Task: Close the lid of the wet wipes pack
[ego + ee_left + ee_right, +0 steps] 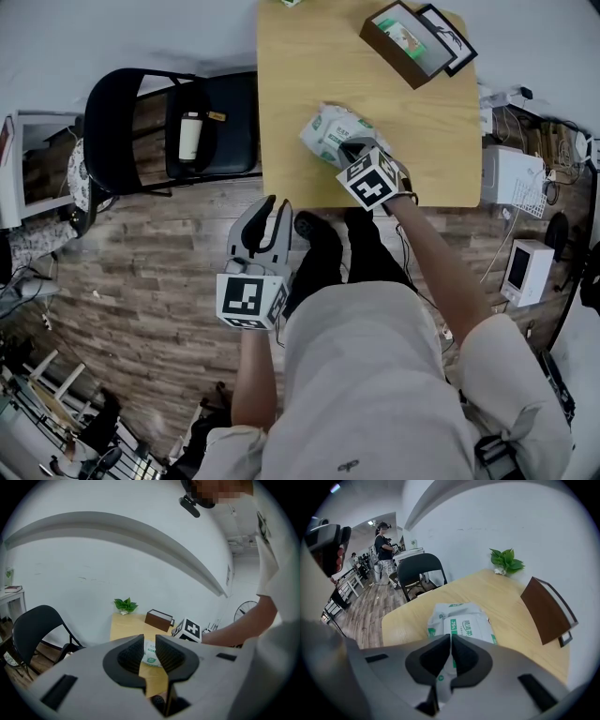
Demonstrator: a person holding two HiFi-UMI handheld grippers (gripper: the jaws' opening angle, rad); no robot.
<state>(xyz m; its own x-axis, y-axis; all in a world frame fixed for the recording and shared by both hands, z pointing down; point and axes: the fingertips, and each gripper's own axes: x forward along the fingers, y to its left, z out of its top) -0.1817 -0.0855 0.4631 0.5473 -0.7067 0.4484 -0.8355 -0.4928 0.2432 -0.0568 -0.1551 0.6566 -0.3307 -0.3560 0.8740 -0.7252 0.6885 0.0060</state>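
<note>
The wet wipes pack (326,131) is white with green print and lies crumpled near the front edge of the wooden table (300,56). My right gripper (352,152) points steeply down at the pack's near end. In the right gripper view the pack (464,620) lies just beyond the jaws, and its near edge runs down between them, so the right gripper (451,638) is shut on the pack. My left gripper (273,210) hangs over the floor, left of the table's front corner, open and holding nothing. Through the narrow gap of the left gripper (150,644) I see the pack (150,656) far off.
A brown box (401,42) and a small picture frame (452,37) stand at the table's far right. A potted plant (506,559) stands at the far edge by the wall. A black folding chair (159,122) with a bottle on it stands left of the table.
</note>
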